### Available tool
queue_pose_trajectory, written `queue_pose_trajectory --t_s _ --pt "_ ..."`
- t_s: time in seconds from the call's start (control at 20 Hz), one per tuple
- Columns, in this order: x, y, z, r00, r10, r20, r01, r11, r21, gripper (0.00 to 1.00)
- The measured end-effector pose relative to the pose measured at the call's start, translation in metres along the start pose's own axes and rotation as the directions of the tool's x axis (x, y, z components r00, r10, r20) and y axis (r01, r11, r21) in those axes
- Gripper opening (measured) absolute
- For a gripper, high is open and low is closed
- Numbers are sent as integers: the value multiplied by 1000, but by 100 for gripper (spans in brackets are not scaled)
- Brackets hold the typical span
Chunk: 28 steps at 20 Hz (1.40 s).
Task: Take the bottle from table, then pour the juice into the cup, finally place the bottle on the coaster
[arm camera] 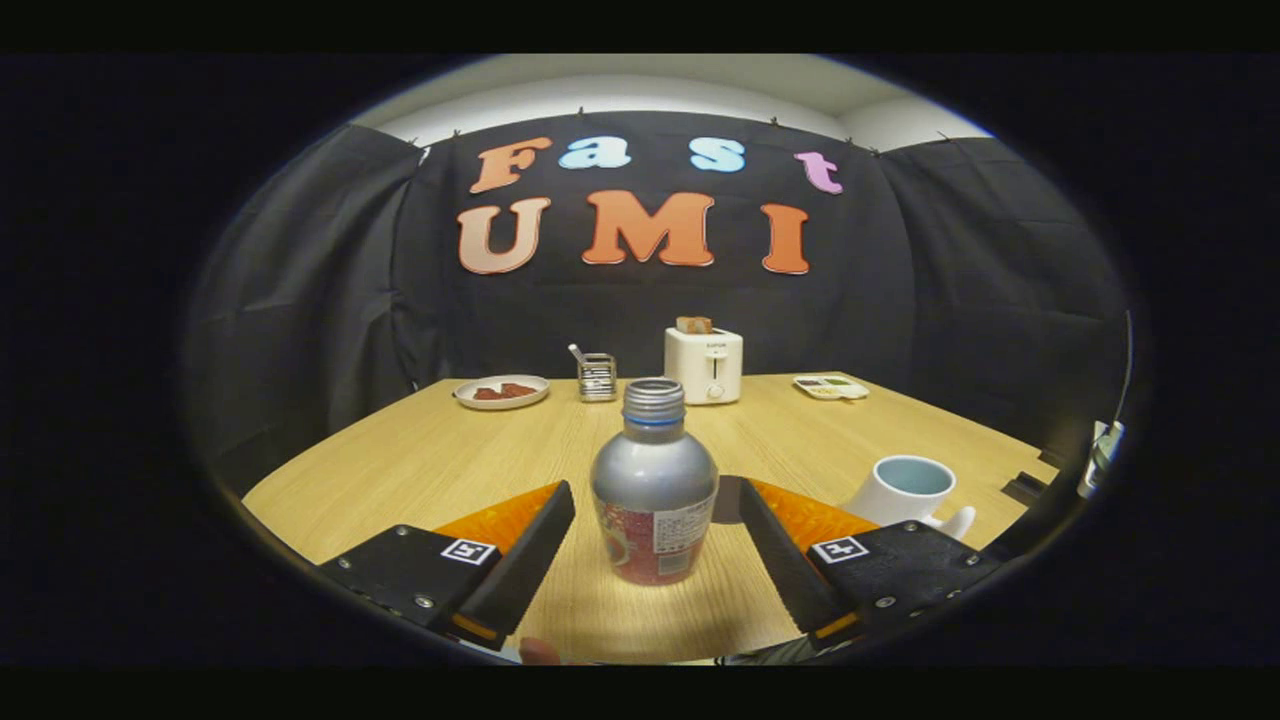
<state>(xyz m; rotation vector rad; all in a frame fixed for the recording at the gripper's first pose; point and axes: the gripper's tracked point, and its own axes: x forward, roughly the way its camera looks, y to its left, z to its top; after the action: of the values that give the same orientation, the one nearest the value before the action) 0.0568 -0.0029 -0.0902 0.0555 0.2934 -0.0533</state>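
Bottle (653,490) first: it stands upright on the wooden table (420,460), uncapped, squarely between the two fingers of the gripper (655,535), whose jaws are spread wide with clear wood showing on either side of the bottle, so neither finger touches it yet. That centring looks deliberate; with the body of the bottle sitting midway in the gap, both fingers should meet its sides together when they close, rather than one nudging it over (worth caring about, since the open mouth would spill whatever juice is inside). The fingers flank the lower, labelled part of the bottle, below the shoulder, which seems a sensible place to take it for tipping later. The cup (908,490) sits just beyond the right finger and off to that side, upright with its mouth open, near enough that the pour should need only a short carry. A dark flat piece peeks out behind the bottle, next to the right finger; it may be the coaster, but I cannot tell. Well beyond the fingers, along the far side of the table, are a plate (501,391) with some food, a small wire holder (597,377), a toaster (704,364) and a flat tray-like item (831,386). None of these lies between the bottle and the cup, so nothing appears to block the way.
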Motion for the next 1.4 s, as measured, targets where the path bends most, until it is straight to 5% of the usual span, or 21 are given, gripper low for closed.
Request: queue_pose_trajectory --t_s 0.6,0.75,0.95,1.4 --pt "34 8 -49 994 17 -108 -15 1000 15 98" --pt "38 6 -47 995 12 -100 -10 1000 29 80" --pt "34 7 -38 996 22 -81 -20 999 33 77" --pt "23 -7 -2 998 54 -21 -45 954 295 77"
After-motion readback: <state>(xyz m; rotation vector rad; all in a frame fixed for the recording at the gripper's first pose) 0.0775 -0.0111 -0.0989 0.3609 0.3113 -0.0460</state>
